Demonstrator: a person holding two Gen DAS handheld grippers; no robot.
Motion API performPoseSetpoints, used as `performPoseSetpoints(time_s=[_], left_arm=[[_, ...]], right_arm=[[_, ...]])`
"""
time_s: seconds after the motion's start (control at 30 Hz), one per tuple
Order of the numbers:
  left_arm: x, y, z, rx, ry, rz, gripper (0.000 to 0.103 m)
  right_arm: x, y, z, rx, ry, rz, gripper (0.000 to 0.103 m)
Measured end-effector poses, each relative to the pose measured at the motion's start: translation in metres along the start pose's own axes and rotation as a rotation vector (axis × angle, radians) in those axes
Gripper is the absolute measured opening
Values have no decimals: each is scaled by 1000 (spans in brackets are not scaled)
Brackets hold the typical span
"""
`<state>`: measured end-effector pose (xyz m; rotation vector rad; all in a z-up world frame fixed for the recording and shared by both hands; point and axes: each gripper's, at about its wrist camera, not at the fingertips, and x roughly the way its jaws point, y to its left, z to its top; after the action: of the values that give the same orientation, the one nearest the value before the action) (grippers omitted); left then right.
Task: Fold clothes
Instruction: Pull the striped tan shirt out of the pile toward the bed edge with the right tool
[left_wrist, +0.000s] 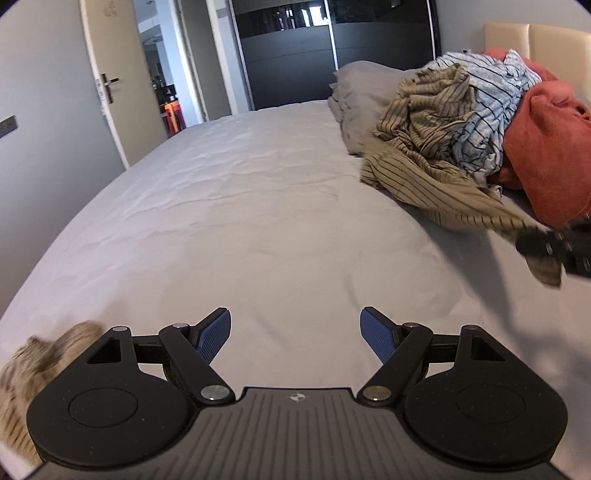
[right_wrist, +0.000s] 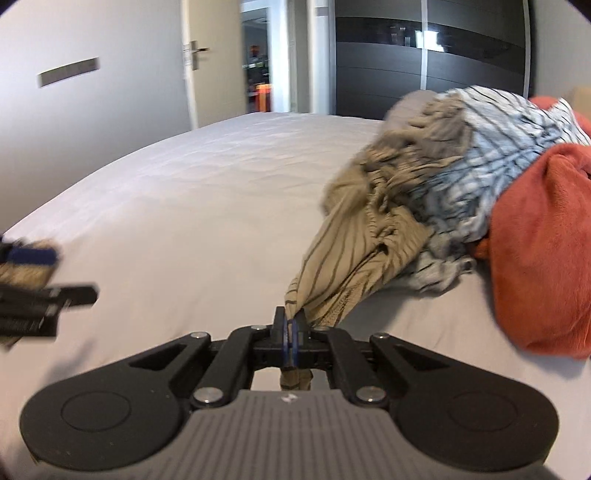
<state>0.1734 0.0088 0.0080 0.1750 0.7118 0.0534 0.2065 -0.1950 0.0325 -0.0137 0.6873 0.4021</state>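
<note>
- Our right gripper (right_wrist: 291, 334) is clenched on a bunched corner of the tan striped shirt (right_wrist: 354, 254), a tuft of the cloth sticking out behind the blue pads.
- That shirt stretches from the gripper up into the clothes pile (left_wrist: 480, 122) on the right side of the bed (left_wrist: 229, 206), near the headboard (left_wrist: 532, 37).
- In the pile, the tan shirt lies to the left, a white shirt with dark stripes (right_wrist: 491, 170) sits in the middle, and a red towel (right_wrist: 543, 251) is on the right, touching both.
- Grey pillows (left_wrist: 365, 92) sit just behind the pile.
- Our left gripper (left_wrist: 295, 338) is released, its blue pads wide apart over bare sheet with nothing between them.
- A blurred tan striped cloth (left_wrist: 33, 373) shows at the lower left of the left wrist view, beside that gripper; we cannot tell what holds it.
- An open door (left_wrist: 110, 81) and a dark wardrobe (left_wrist: 295, 55) stand beyond the bed.
</note>
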Motion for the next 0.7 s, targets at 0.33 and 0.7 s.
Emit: performPoseSetpoints(time_s=[0.33,0.7], left_arm=[[-77,42,-36,-48,-6,10,77],[-120,44,-59,34,-18,-32,77]], right_arm=[[-119,116,-43,-75,20,150,3],[-200,201,-108,-137,122,361,3]])
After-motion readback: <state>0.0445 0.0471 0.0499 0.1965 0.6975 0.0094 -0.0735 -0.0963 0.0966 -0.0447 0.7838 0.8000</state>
